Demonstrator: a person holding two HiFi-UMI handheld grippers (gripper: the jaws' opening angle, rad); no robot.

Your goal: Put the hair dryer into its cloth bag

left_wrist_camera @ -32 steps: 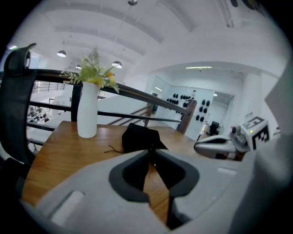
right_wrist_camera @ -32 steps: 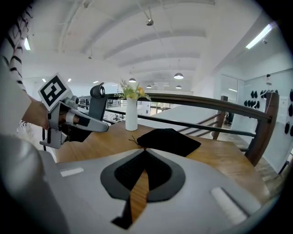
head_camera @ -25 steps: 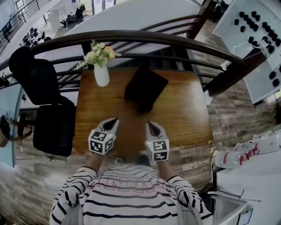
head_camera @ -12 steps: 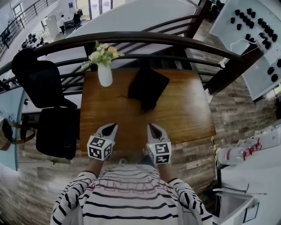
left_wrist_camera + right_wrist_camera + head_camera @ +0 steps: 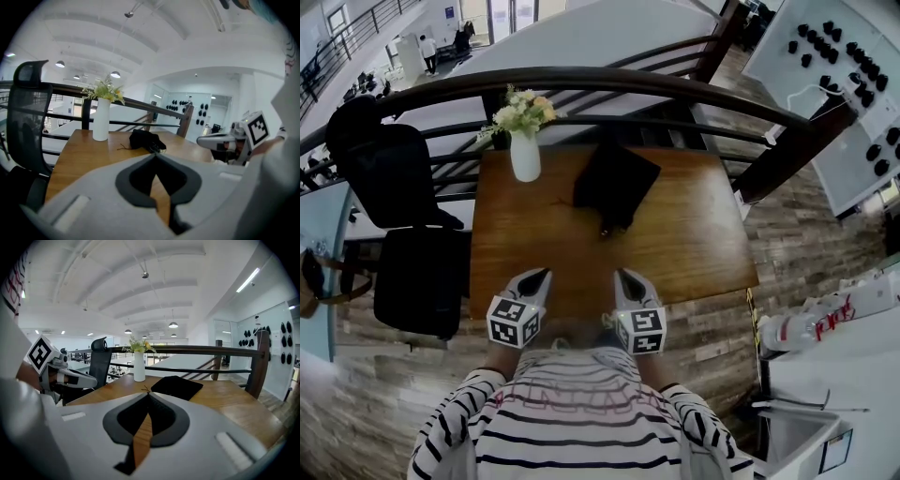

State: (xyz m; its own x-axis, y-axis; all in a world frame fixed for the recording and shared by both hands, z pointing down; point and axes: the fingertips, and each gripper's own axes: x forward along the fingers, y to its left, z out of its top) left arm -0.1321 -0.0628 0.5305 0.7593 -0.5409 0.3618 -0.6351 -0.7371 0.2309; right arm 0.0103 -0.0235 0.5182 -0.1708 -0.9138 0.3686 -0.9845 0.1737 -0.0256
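The black cloth bag [image 5: 614, 183] lies flat-ish on the far middle of the wooden worktop [image 5: 703, 244], close to the railing side. One corner points back toward the person. From the left gripper view the bag [image 5: 145, 140] reads as a low dark heap, and a thin drawstring [image 5: 123, 147] trails off its left side onto the wood. The hair dryer cannot be told apart from that dark shape in any view. Just left of the bag, apart from it, stands a white vase [image 5: 525, 155] with pale flowers [image 5: 520, 111]. Beyond both, a dark curved railing [image 5: 609, 80] runs along the worktop's far edge. Near the near edge of the worktop the left gripper [image 5: 546, 273] and the right gripper [image 5: 621, 273] sit side by side with a gap between them. Both point toward the bag and are well apart from it. In its own view the left gripper [image 5: 154, 154] has its jaws closed tip to tip with nothing between them, and the right gripper [image 5: 147, 393] shows the same, empty and pressed together. A black chair [image 5: 403, 225] stands off the worktop's left side. The person's striped shirt [image 5: 581, 412] fills the bottom of the head view.
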